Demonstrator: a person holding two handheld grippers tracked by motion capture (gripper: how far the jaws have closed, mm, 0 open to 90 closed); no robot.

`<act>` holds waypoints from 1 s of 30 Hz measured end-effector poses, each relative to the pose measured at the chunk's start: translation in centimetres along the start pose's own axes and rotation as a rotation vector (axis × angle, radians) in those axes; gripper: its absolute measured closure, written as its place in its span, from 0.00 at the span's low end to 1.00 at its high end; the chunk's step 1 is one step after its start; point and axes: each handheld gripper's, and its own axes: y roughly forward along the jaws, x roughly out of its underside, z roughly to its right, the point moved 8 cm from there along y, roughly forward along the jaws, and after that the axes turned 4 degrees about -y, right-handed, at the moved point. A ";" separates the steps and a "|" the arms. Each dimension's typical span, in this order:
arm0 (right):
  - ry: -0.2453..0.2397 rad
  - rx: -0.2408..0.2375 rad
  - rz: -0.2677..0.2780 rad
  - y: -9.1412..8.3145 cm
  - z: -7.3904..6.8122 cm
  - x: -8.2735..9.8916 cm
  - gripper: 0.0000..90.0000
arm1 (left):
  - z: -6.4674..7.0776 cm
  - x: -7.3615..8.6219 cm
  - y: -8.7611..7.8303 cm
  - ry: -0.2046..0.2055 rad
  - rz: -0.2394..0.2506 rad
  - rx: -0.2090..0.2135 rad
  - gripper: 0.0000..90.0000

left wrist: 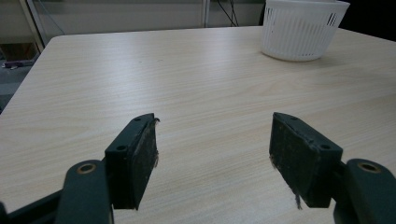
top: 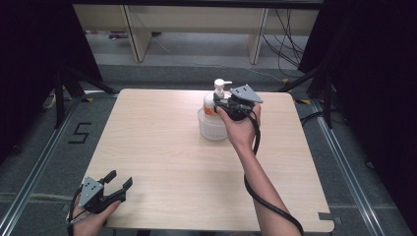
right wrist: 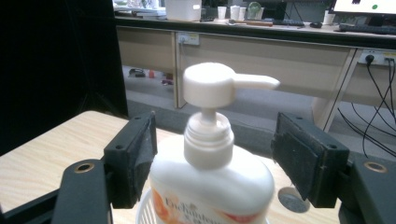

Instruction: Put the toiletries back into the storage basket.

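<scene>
the bottle [right wrist: 212,177] stands upright in the basket [top: 212,127], its neck between the pads of the right hand-held gripper [right wrist: 215,156], which gapes wide and presses on nothing; its pads stand clear of the neck on both sides. the pump head [right wrist: 219,85] sits just above and ahead of that gripper, with the spout pointing off towards its right pad.

the main risk, as i judge it, is in drawing back: a jaw could catch the shoulder or the spout and tip the tall bottle, or drag the light basket across the worktop [top: 162,147]. pulling away crookedly or lifting too little would cause that. the trailing cable could also brush the basket.

the left hand-held gripper [left wrist: 212,158] rests low at the near worktop edge, wide open and empty, with the basket well ahead of it, too far to steady anything.
</scene>
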 end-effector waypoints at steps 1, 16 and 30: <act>0.013 0.003 -0.007 -0.3 0.1 0.2 0.35 | 0.0 0.0 0.0 -0.001 0.001 0.000 0.35; 0.005 -0.034 -0.030 -3.7 1.3 2.4 0.37 | -0.1 0.1 -0.1 0.008 -0.016 -0.012 0.35; -0.018 -0.043 -0.075 -8.4 3.4 7.1 0.38 | 0.0 0.0 0.0 0.008 -0.005 -0.011 0.35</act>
